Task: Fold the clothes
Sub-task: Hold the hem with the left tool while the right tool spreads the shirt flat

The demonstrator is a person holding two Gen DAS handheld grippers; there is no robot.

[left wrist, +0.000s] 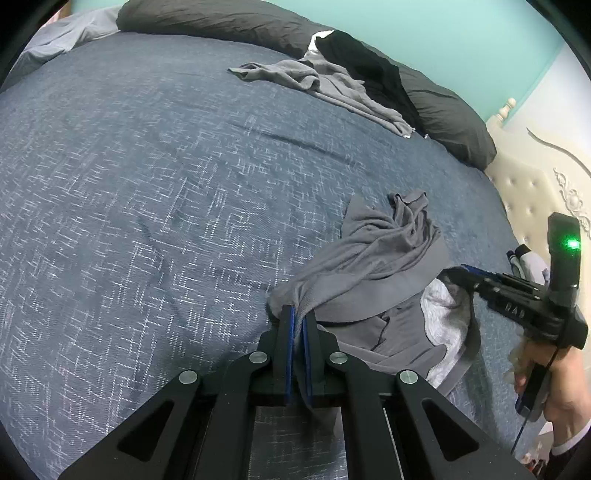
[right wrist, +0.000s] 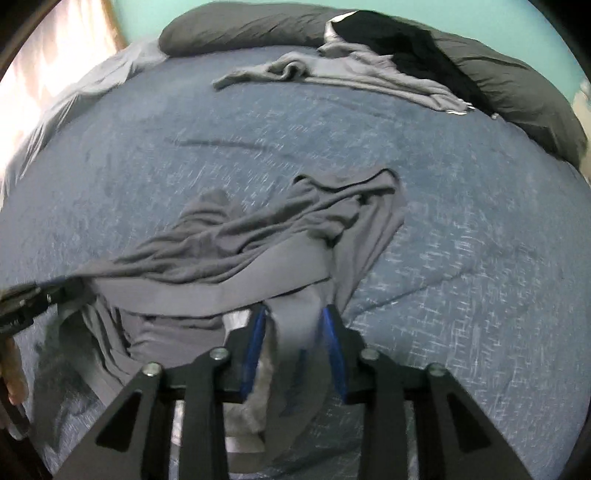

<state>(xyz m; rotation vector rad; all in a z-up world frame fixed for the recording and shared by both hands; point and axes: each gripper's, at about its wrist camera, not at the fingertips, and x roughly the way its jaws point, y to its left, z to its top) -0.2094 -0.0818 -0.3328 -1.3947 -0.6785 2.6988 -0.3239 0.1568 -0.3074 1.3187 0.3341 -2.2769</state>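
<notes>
We are barely started: our left gripper (left wrist: 298,318) is clenched on the crumpled grey garment (right wrist: 258,240), the right gripper (right wrist: 292,317) stands parted around its hem, and the far pile (right wrist: 332,70) lies unfolded.

A bed (left wrist: 147,184) covered by a blue-grey woven bedspread fills the scene. Dark grey pillows (left wrist: 229,22) run along its far edge, against a pale green wall. Leaning on those pillows, toward the right, lies a crumpled light grey garment (left wrist: 314,79) with a black garment (left wrist: 364,62) touching it on the pillow side. Well apart from the pillows, near the close right edge of the bed, lies a rumpled dark grey garment (left wrist: 384,258) with a paler lining showing.
</notes>
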